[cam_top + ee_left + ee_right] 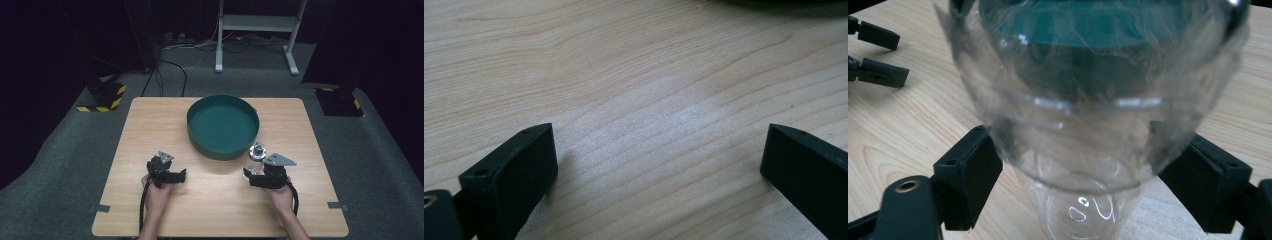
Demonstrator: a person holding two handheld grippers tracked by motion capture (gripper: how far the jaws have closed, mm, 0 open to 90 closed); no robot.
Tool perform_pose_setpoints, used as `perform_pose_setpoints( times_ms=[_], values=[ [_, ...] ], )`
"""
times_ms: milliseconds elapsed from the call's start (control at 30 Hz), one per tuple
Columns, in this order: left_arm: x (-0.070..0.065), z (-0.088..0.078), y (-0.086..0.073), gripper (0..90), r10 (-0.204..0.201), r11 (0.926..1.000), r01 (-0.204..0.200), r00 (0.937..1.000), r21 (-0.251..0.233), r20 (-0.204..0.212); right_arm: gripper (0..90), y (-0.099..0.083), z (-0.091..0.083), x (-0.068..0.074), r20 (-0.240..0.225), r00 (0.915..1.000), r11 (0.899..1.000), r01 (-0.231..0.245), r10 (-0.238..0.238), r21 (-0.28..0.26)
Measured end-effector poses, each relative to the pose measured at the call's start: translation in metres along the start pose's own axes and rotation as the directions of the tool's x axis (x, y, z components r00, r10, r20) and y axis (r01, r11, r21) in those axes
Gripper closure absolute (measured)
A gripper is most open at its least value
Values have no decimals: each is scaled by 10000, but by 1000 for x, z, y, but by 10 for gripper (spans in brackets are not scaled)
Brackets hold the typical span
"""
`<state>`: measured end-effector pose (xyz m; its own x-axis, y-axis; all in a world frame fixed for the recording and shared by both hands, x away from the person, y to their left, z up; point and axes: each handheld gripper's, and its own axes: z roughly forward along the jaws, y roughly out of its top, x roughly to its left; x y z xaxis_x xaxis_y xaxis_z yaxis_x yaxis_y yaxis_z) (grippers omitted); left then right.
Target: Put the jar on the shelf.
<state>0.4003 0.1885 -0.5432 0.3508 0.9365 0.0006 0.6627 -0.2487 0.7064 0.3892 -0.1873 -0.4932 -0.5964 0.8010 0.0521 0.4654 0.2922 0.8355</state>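
Right tongs (1075, 170): jaws set either side of a clear plastic bottle (1088, 125), pads against its wall low on the body. I read this as a grip taken, or all but taken. The bottle's rounded end points back toward my hand in the right gripper view; in the high view the bottle (255, 159) stands beside the right tongs (252, 176), its cap uppermost, near the front right edge of the green tub.

Left tongs (651, 165): jaws wide apart, nothing between them, bare wood beneath. In the high view the left tongs (176, 176) rest on the table, well apart from the bottle.

Green tub (223, 126): round, shallow, empty as far as I can see, at the middle of the table (150, 130), just behind the bottle.

Beyond: grey carpet, cables, a white stand at the back.

Step in hand, as I judge it: securing the bottle with the right tongs. Next move, as I judge it: lift it clear of the wood and carry it over the tub's wall. That calls for a firm but light squeeze, since thin plastic buckles and slips, and enough height for the bottle's bottom to pass the rim.
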Motion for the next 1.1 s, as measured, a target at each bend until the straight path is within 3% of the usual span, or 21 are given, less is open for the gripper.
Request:
perform_pose_setpoints(
  times_ms=[367,1100],
  values=[
    [0,0,0,20,3,10000,-3,10000,1,0,308,5,3,2,264,9991,9993,339,-335,-144],
    [0,0,0,20,4,10000,-4,10000,0,2,319,9,-3,1,167,9989,9987,447,-443,-225]
  ],
)
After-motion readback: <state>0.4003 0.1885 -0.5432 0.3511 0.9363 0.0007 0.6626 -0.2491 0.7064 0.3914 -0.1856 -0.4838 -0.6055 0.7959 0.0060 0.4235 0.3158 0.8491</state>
